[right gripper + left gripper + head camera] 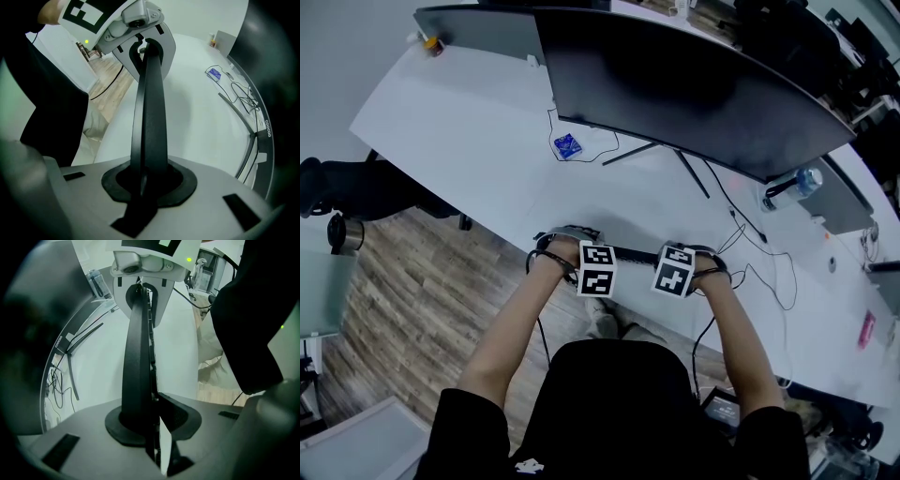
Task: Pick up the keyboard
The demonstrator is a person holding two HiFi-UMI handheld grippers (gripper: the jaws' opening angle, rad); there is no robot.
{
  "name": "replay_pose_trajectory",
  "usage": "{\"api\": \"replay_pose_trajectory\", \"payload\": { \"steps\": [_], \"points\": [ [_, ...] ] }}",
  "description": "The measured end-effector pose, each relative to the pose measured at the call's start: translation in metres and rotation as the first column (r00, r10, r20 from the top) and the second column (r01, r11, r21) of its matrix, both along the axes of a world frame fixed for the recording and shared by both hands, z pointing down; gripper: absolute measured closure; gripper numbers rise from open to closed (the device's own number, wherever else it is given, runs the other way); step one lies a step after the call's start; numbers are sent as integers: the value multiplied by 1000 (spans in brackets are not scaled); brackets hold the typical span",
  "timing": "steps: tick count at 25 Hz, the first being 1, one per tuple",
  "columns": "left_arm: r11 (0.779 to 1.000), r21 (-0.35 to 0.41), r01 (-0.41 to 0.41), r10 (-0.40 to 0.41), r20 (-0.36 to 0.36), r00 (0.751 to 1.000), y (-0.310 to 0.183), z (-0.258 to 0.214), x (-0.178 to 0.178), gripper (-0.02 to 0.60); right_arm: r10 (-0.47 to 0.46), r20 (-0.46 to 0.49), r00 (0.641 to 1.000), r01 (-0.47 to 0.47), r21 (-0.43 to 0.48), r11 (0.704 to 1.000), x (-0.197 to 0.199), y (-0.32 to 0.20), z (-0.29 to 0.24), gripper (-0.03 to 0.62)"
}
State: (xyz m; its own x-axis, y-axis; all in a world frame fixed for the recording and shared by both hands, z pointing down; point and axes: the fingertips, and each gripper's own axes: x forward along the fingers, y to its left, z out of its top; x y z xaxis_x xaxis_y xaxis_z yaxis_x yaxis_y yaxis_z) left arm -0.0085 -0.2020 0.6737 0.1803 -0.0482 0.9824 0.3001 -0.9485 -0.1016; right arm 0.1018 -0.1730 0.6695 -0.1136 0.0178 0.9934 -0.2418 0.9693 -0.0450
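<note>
The keyboard (pixel 633 252) is at the near edge of the white desk (pixel 469 141), just in front of the person and well in front of the big curved monitor (pixel 694 84). From above it shows only as a thin dark strip, so I judge it stands on its long edge and does not lie flat. Its long axis runs from side to side, along the desk edge, from one tool to the other.

The left gripper (pixel 154 427) has the left end and the right gripper (pixel 143 183) has the right end. In each gripper view the dark slab comes out from between the jaws and goes straight away to the other gripper at the far end. Both pairs of jaws are closed in on the slab, with only its thickness between them; nothing else is held. On the left side a row of keys (pixel 150 333) can be seen along one face.

Both grippers point down at the desk, the marker cubes turned up to the head camera. The person's forearms reach forward nearly parallel, the left hand (pixel 555 251) and the right hand (pixel 708 267) at the same level, the wrists bent down. Neither hand is nearer; each has its own end.

I cannot tell if the lower edge already left the desk. To me the grip looks complete, and the lift asks both hands to go up together, so the keyboard keeps level and does not twist between the jaws
</note>
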Motion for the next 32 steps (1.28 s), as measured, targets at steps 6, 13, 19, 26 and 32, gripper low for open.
{"api": "replay_pose_trajectory", "payload": {
  "steps": [6,13,19,26,32],
  "points": [
    [1000,-9,4,-4,15,1000,0,2,0,495,-4,10,1000,3,4,1000,0,0,0,526],
    [1000,27,7,-7,11,1000,1,2,0,495,-14,5,1000,14,23,1000,1,2,0,526],
    [999,15,52,-52,9,999,14,0,-4,502,-33,3,999,33,44,998,-2,12,-3,526],
    [995,26,97,-97,-12,995,33,-18,-1,505,-71,-8,997,71,94,993,1,27,-23,526],
    [993,57,104,-104,-6,995,52,-38,2,505,-85,-11,996,86,140,986,5,44,-42,526]
  ]
}}
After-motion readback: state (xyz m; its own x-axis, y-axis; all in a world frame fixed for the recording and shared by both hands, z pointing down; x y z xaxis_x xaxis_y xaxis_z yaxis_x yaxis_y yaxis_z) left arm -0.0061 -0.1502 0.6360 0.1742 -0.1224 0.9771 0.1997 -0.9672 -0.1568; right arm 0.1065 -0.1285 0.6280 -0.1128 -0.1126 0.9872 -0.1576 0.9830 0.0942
